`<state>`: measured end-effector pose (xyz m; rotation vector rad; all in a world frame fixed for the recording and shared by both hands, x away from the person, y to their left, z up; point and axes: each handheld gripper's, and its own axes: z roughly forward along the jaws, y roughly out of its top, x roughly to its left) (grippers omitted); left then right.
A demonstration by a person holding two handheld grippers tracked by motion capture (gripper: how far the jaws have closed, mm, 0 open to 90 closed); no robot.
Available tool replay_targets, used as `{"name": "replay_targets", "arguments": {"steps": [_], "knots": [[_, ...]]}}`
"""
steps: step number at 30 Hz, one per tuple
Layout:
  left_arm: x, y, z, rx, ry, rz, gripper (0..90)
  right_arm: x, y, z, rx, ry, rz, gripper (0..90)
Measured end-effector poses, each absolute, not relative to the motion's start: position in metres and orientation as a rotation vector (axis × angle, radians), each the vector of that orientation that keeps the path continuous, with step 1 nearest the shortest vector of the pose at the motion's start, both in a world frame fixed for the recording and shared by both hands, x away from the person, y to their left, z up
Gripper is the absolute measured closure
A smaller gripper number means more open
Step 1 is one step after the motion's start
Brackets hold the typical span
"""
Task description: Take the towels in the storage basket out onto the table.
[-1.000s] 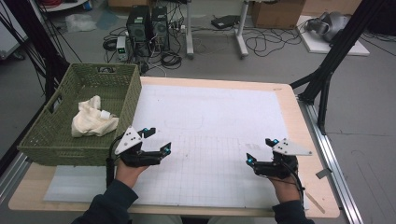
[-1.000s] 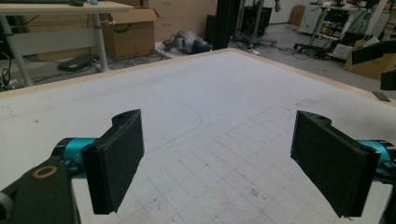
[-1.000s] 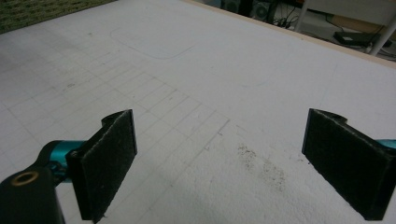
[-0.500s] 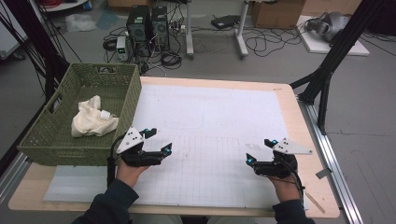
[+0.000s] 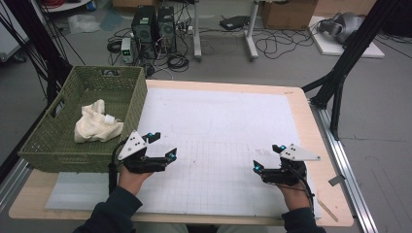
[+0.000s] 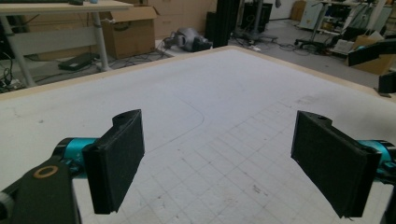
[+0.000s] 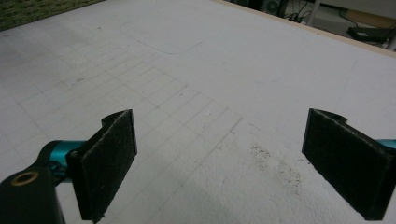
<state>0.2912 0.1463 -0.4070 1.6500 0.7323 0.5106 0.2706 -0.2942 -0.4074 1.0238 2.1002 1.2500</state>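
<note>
Dark sleeves (image 5: 109,213), black teal-jointed fingers (image 6: 116,163)

at about ten o'clock on the table (image 5: 301,111) sits a green woven basket (image 5: 126,97). beyond the far edge, near twelve, computer towers (image 5: 154,26) stand among tangled cables (image 5: 277,43). a cardboard box (image 5: 284,12) sits toward one o'clock.

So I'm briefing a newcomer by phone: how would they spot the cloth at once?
Find the green woven basket at the table's left edge. The cloth is the crumpled cream bundle lying inside it, the one soft, pale thing against the dark green weave.
</note>
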Motion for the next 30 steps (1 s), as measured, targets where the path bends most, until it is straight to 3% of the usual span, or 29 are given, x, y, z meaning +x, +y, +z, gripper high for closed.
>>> {"name": "replay_targets", "arguments": {"steps": [19,30], "knots": [[0.288,0.159,-0.378,1.624,0.730,0.466,17.7,0.270,-0.293,-0.405,1.020,2.104,1.261,9.3],[0.295,0.181,-0.347,1.598,0.722,0.507,17.3,0.268,-0.296,-0.406,1.035,2.107,1.261,9.3]]}}
